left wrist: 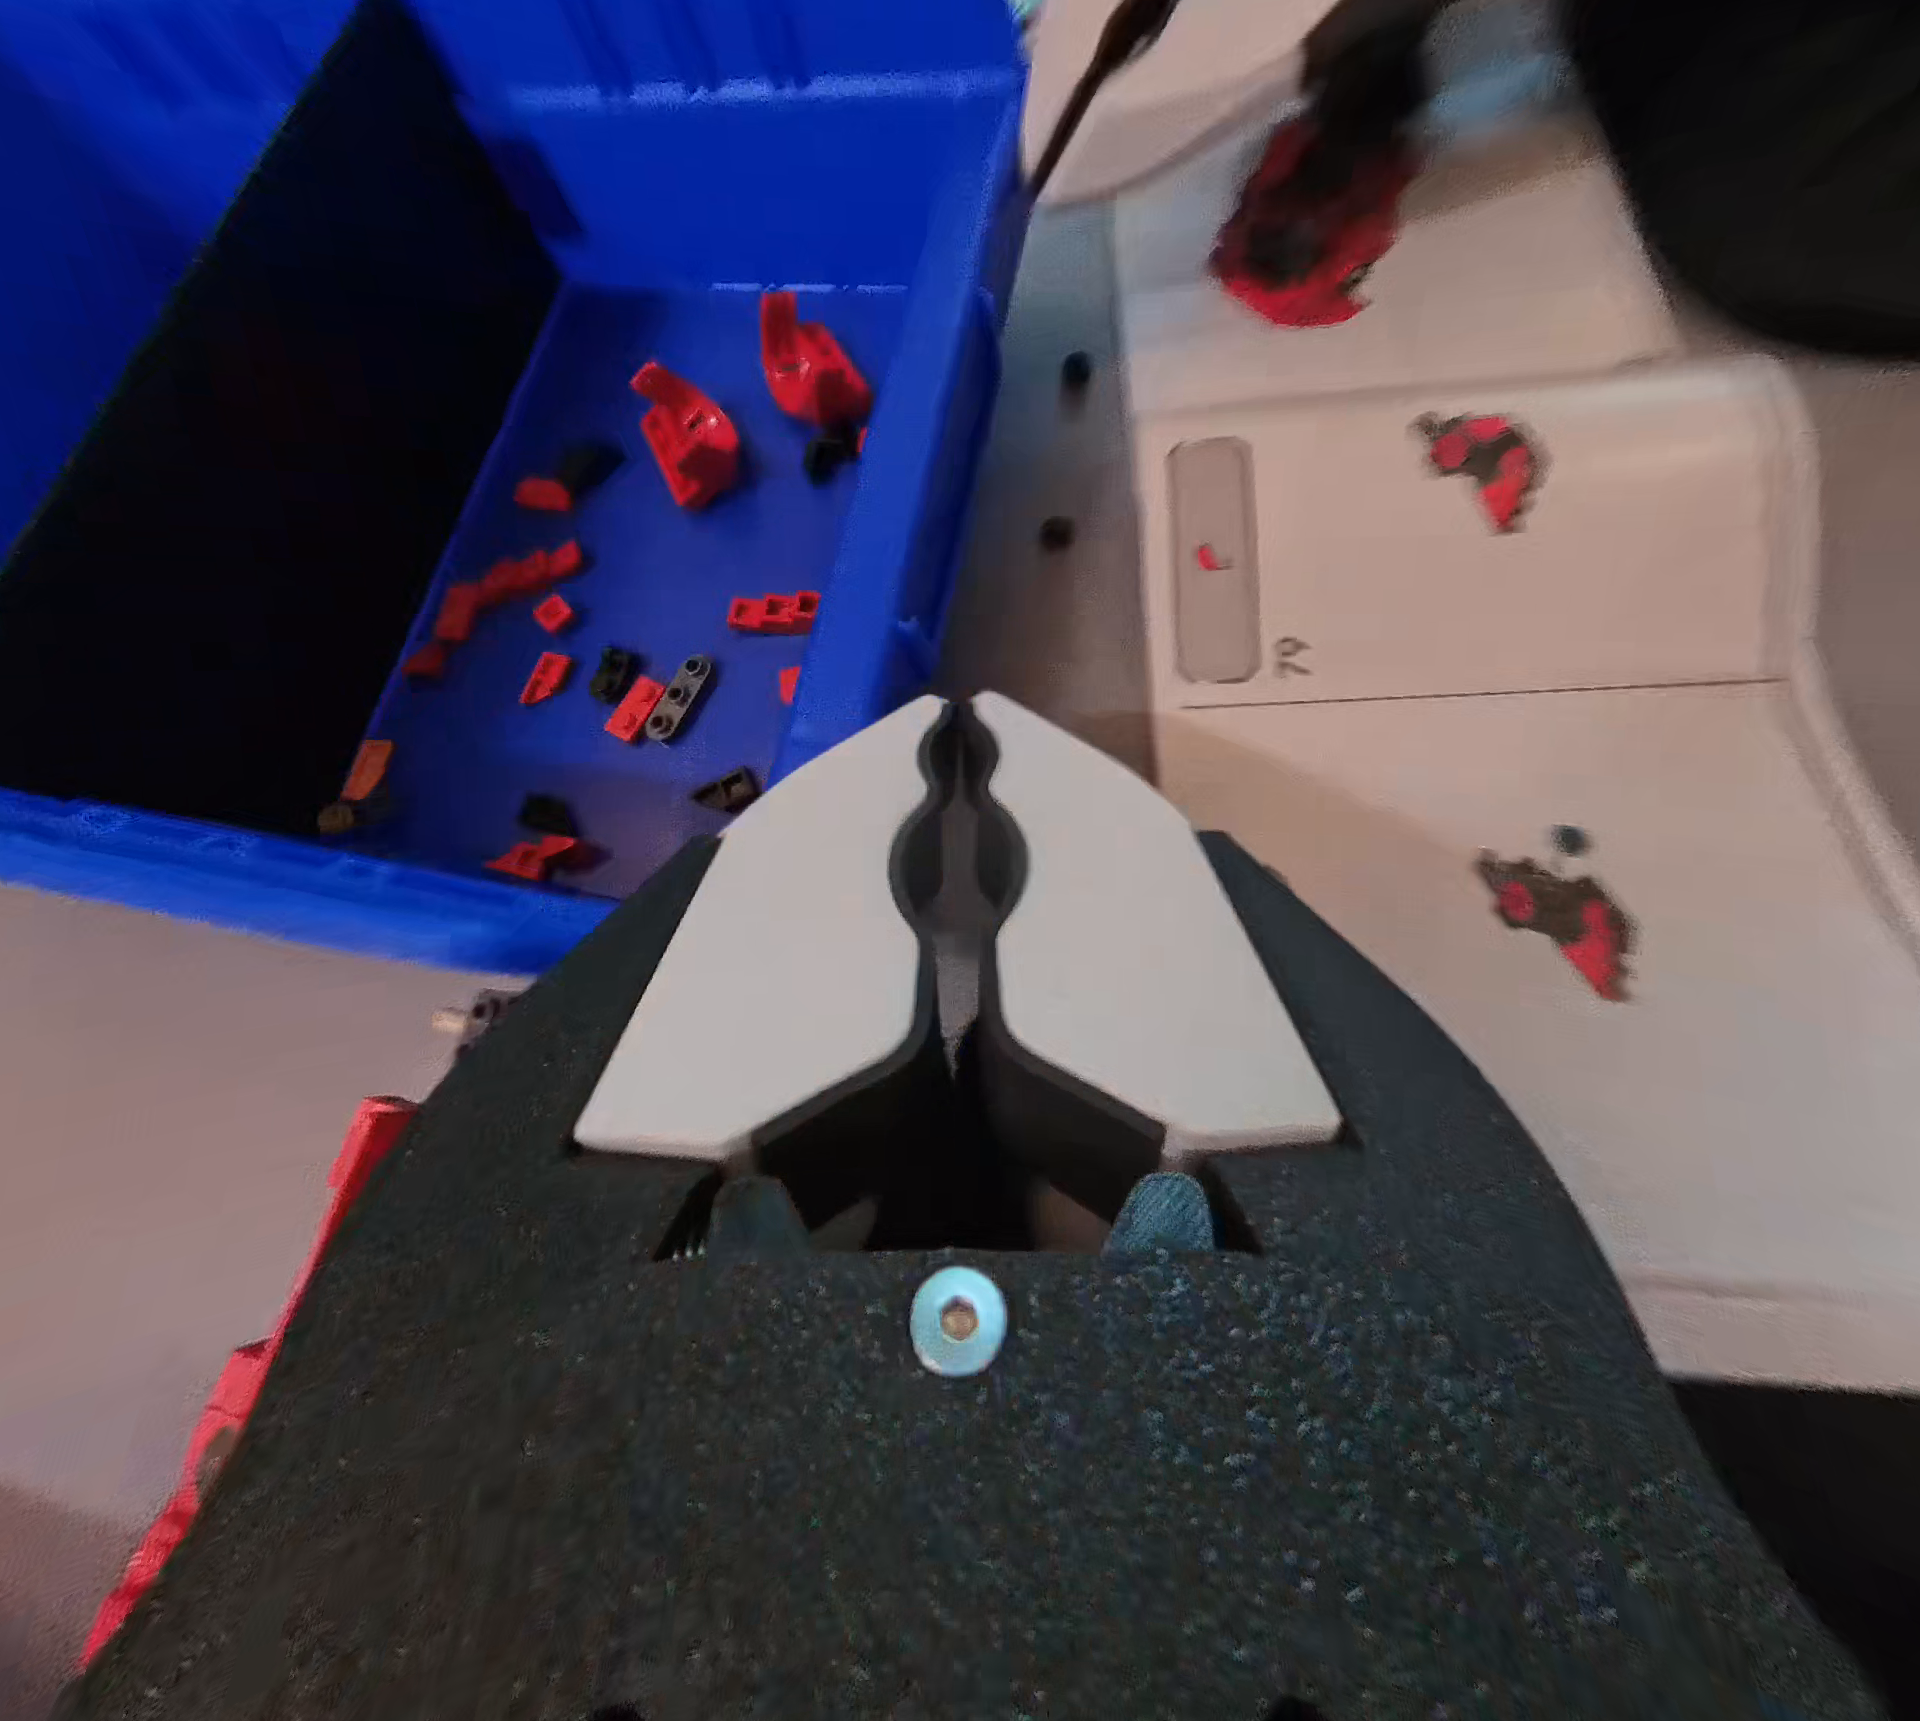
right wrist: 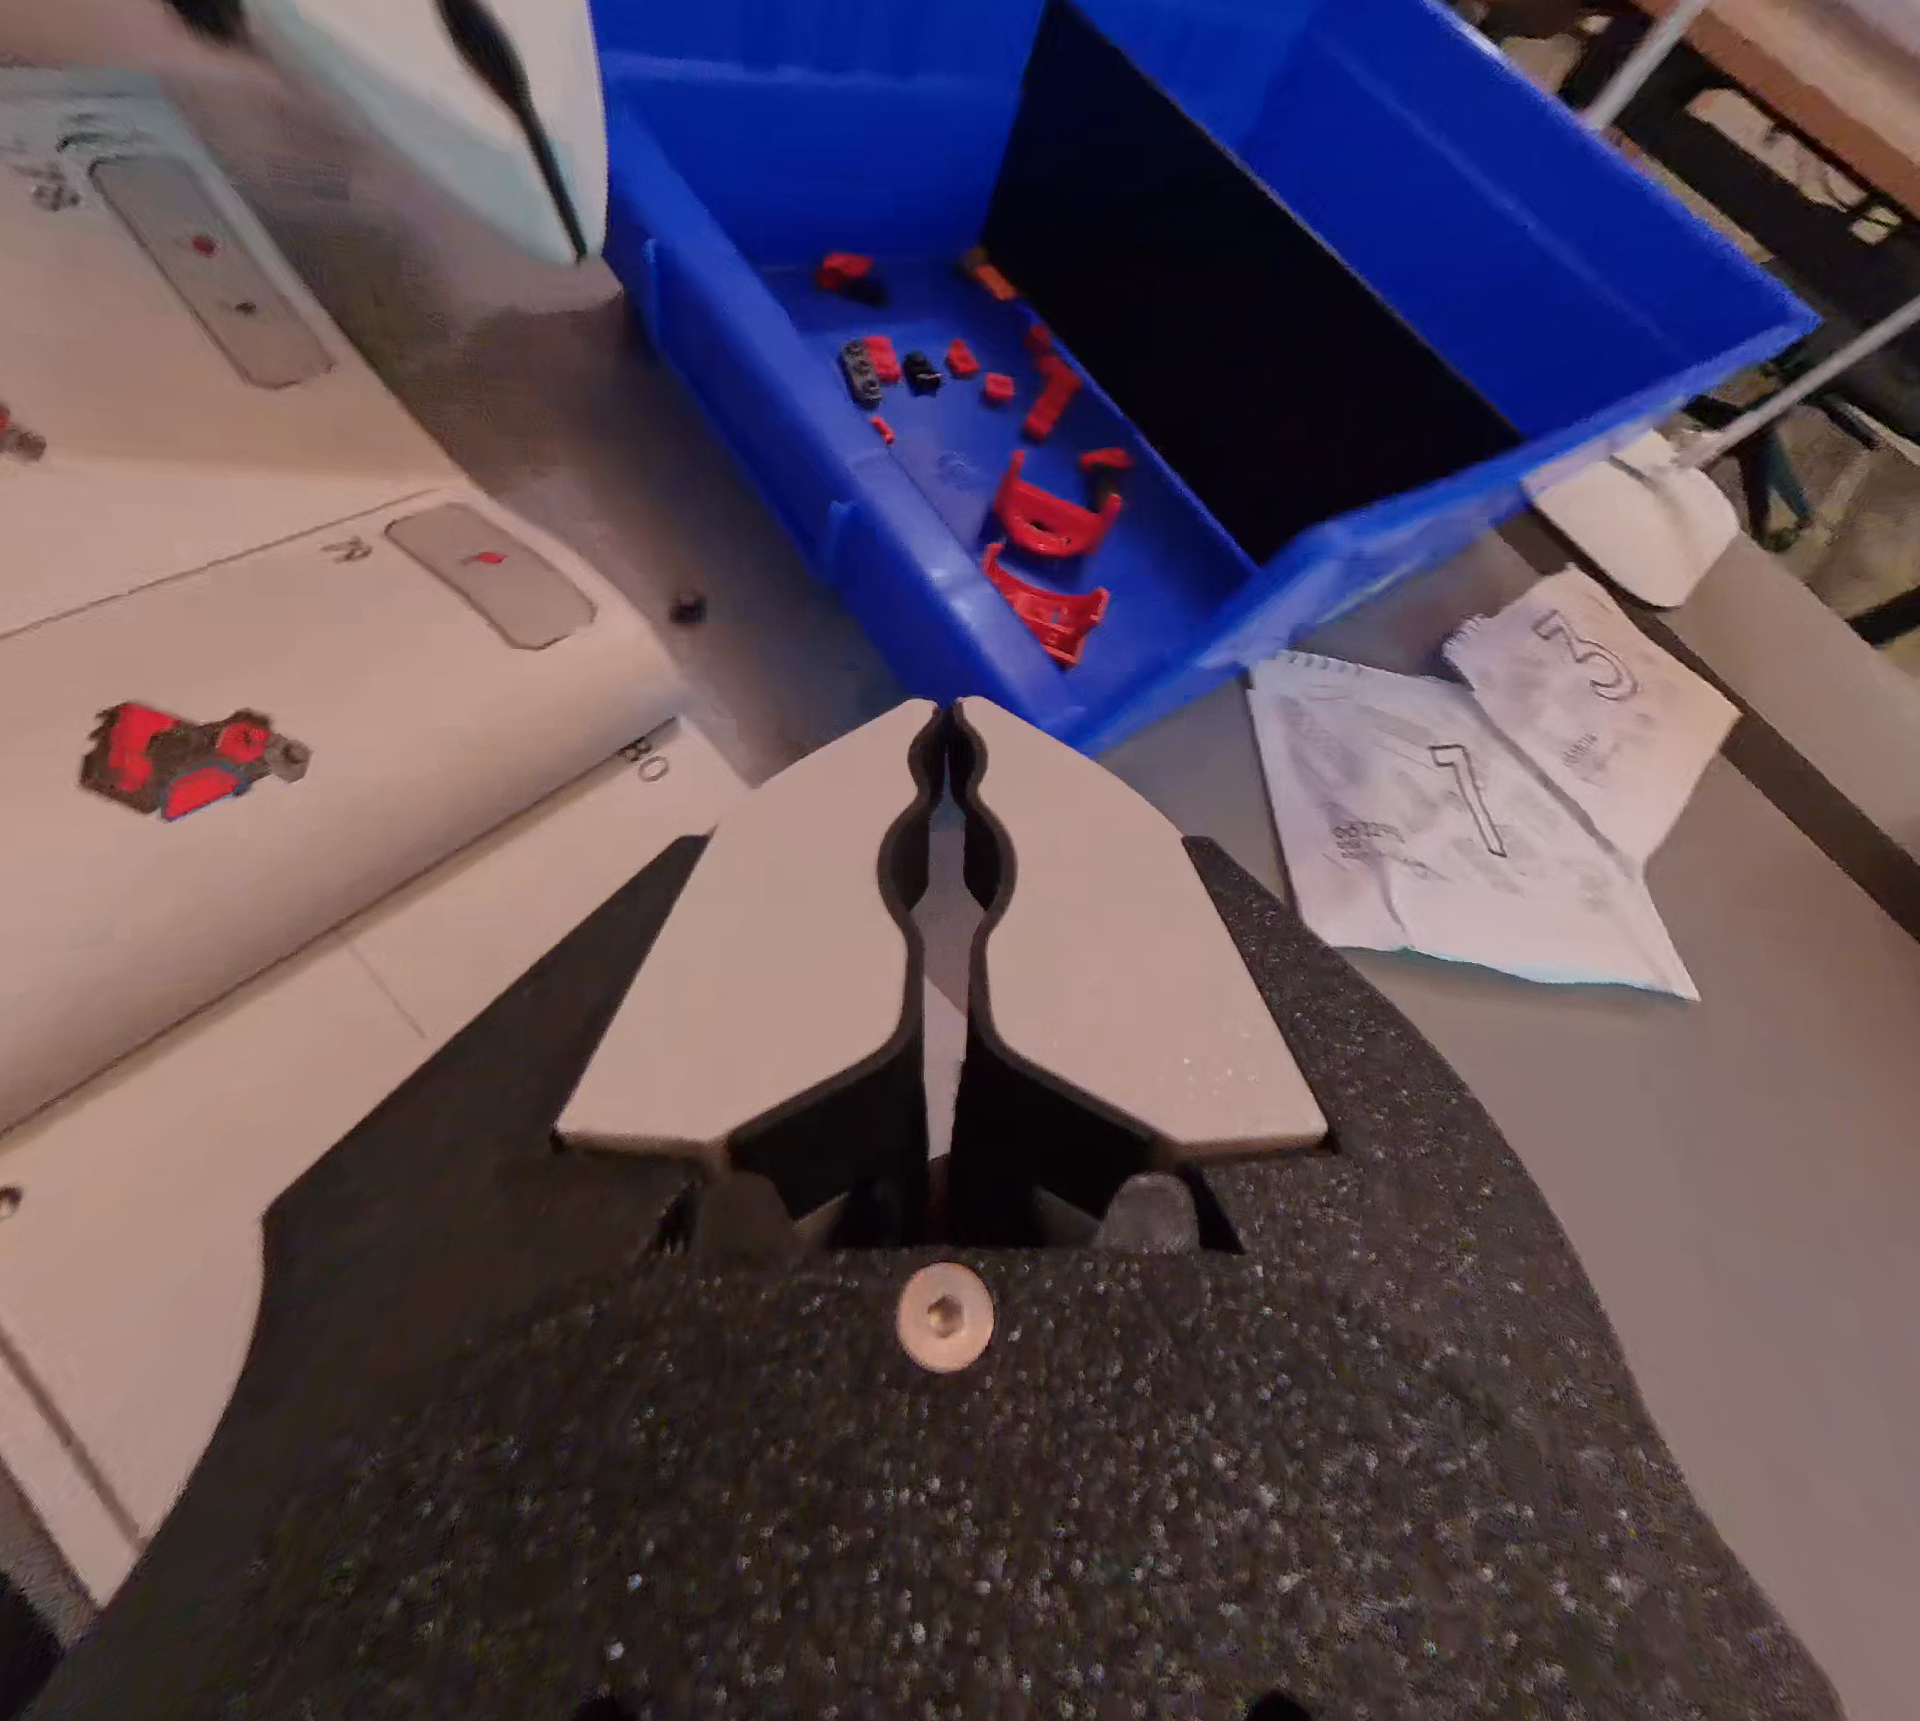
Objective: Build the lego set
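My left gripper point(left wrist: 956, 713) is shut and empty, its tips over the near corner of a blue bin point(left wrist: 727, 165). Loose red and black lego pieces point(left wrist: 686, 435) lie on the bin floor, also in the right wrist view point(right wrist: 1049, 518). My right gripper point(right wrist: 951, 717) is nearly shut, with a sliver of red deep between the jaws. In the left wrist view it point(left wrist: 1039, 180) is blurred, and a red and black lego assembly point(left wrist: 1299, 227) hangs under it, apparently gripped. The left gripper point(right wrist: 566, 217) shows blurred at the upper left of the right wrist view.
An open instruction booklet point(left wrist: 1455, 632) with pictures of the model lies right of the bin point(right wrist: 935, 61). A black divider point(right wrist: 1226, 341) splits the bin. Crumpled numbered paper bags point(right wrist: 1455, 830) lie on the grey table. Red lego point(left wrist: 353, 1162) is partly hidden under my left gripper. About 12 cm separates my left fingertips from my right.
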`<state>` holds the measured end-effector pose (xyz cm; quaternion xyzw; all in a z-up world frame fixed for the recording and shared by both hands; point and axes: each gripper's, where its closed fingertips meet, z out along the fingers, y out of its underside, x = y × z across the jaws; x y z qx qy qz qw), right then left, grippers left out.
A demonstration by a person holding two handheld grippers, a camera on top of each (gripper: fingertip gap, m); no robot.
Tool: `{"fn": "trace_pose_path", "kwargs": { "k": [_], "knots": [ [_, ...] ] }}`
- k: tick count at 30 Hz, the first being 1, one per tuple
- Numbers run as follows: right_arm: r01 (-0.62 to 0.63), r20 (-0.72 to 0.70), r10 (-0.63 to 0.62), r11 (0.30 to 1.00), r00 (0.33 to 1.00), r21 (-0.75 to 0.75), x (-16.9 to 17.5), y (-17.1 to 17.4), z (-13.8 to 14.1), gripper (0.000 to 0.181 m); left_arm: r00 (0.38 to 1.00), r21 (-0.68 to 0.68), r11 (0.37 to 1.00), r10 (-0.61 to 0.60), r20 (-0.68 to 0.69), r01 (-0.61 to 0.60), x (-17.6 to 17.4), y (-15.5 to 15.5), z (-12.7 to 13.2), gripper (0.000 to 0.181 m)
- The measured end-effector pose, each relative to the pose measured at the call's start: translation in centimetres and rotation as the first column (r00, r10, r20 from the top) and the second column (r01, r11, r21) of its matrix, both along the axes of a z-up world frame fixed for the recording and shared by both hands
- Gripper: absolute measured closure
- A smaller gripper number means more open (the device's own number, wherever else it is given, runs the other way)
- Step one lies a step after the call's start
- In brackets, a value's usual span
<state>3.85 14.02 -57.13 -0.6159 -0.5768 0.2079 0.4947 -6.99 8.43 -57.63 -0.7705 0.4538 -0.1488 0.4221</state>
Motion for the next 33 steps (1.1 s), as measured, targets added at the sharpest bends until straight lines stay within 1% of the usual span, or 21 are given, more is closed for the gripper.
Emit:
{"fn": "trace_pose_path", "kwargs": {
  "k": [2, 5, 6, 7, 9, 10, 12, 14, 16, 18, 20, 22, 23, 24, 25, 26, 27, 29, 30, 31, 33],
  "knots": [
    [0.040, -0.038, -0.041, 0.999, 0.998, -0.029, 0.4, 0.6, 0.5, 0.181, 0.995, 0.051, 0.994, 0.096, -0.013, -0.095, 0.0, 1.6, -0.2, 0.178],
    [0.112, -0.100, -0.118, 0.992, 0.988, -0.059, 1.3, 1.8, 1.4, 0.181, 0.992, 0.092, 0.993, 0.084, -0.095, -0.075, 0.6, 2.2, -1.2, 0.175],
    [0.121, -0.119, -0.129, 0.990, 0.984, -0.072, 1.5, 2.0, 1.6, 0.181, 0.993, 0.107, 0.992, 0.075, -0.093, -0.065, 1.0, 2.2, -1.2, 0.174],
    [0.096, -0.140, -0.107, 0.992, 0.984, -0.086, 1.5, 1.8, 1.9, 0.181, 0.994, 0.120, 0.991, 0.075, -0.077, -0.065, 1.5, 2.3, -1.2, 0.171],
    [-0.042, -0.206, 0.025, 0.996, 0.978, -0.078, 0.7, -0.1, 3.1, 0.181, 0.993, 0.145, 0.985, 0.102, -0.060, -0.093, 2.2, 2.6, -1.0, 0.170],
    [-0.095, -0.211, 0.078, 0.993, 0.974, -0.075, 0.4, -1.1, 3.3, 0.181, 0.991, 0.159, 0.981, 0.124, -0.051, -0.115, 2.6, 2.9, -0.8, 0.167],
    [-0.135, -0.114, 0.120, 0.981, 0.986, -0.139, 0.0, -2.1, 1.5, 0.181, 0.985, 0.174, 0.970, 0.173, -0.016, -0.168, 3.2, 3.4, -0.5, 0.171],
    [-0.115, 0.002, 0.118, 0.974, 0.993, -0.195, 0.0, -2.1, -0.4, 0.180, 0.979, 0.181, 0.962, 0.204, 0.030, -0.206, 3.9, 3.8, -0.3, 0.172],
    [-0.092, 0.043, 0.104, 0.972, 0.994, -0.215, -0.5, -1.8, -1.2, 0.181, 0.981, 0.168, 0.967, 0.188, 0.039, -0.192, 4.5, 3.6, -0.5, 0.172],
    [-0.086, 0.108, 0.115, 0.967, 0.987, -0.239, -1.1, -1.6, -1.6, 0.181, 0.988, 0.113, 0.982, 0.151, 0.036, -0.154, 4.9, 3.1, -0.8, 0.172],
    [0.025, 0.181, 0.005, 0.986, 0.984, -0.163, -0.6, 0.7, -1.4, 0.181, 0.990, 0.076, 0.988, 0.131, 0.052, -0.135, 4.8, 2.7, -0.6, 0.172],
    [0.080, 0.137, -0.059, 0.985, 0.989, -0.154, -0.3, 2.1, -0.6, 0.181, 0.998, 0.009, 0.999, 0.050, 0.039, -0.050, 5.0, 1.4, -1.0, 0.171],
    [0.021, 0.098, -0.002, 0.980, 0.995, -0.195, -0.7, 1.4, -0.5, 0.181, 1.000, -0.045, 0.999, 0.013, 0.022, -0.012, 4.9, 0.6, -1.5, 0.170],
    [-0.080, 0.070, 0.101, 0.962, 0.992, -0.262, -1.1, -0.2, -0.7, 0.181, 1.000, -0.089, 0.996, 0.006, -0.006, -0.006, 4.6, 0.1, -2.1, 0.169],
    [-0.138, 0.094, 0.179, 0.931, 0.979, -0.337, -1.0, -1.6, -1.4, 0.181, 0.999, -0.118, 0.993, 0.005, -0.042, -0.010, 4.1, -0.2, -2.7, 0.170],
    [-0.125, 0.155, 0.198, 0.914, 0.968, -0.386, -0.5, -2.1, -2.4, 0.176, 0.997, -0.143, 0.990, -0.002, -0.081, -0.010, 3.8, -0.5, -3.2, 0.173],
    [-0.096, 0.216, 0.194, 0.914, 0.957, -0.395, 0.1, -2.0, -3.0, 0.169, 0.994, -0.160, 0.987, -0.011, -0.112, -0.007, 3.7, -0.7, -3.7, 0.174],
    [-0.052, 0.319, 0.177, 0.930, 0.931, -0.364, 1.4, -1.6, -4.1, 0.165, 0.993, -0.168, 0.985, -0.046, -0.106, 0.027, 4.3, -1.1, -3.6, 0.178],
    [-0.050, 0.300, 0.169, 0.929, 0.939, -0.367, 1.3, -1.6, -3.9, 0.170, 0.992, -0.160, 0.986, -0.052, -0.112, 0.033, 4.4, -1.1, -3.6, 0.180],
    [-0.050, 0.311, 0.184, 0.918, 0.932, -0.394, 1.4, -2.0, -4.2, 0.180, 0.992, -0.157, 0.987, -0.057, -0.113, 0.039, 4.4, -1.2, -3.6, 0.181],
    [-0.040, 0.326, 0.192, 0.906, 0.926, -0.421, 1.6, -2.6, -4.3, 0.181, 0.993, -0.178, 0.983, -0.068, -0.094, 0.050, 4.6, -1.5, -3.6, 0.181]
  ]
}}
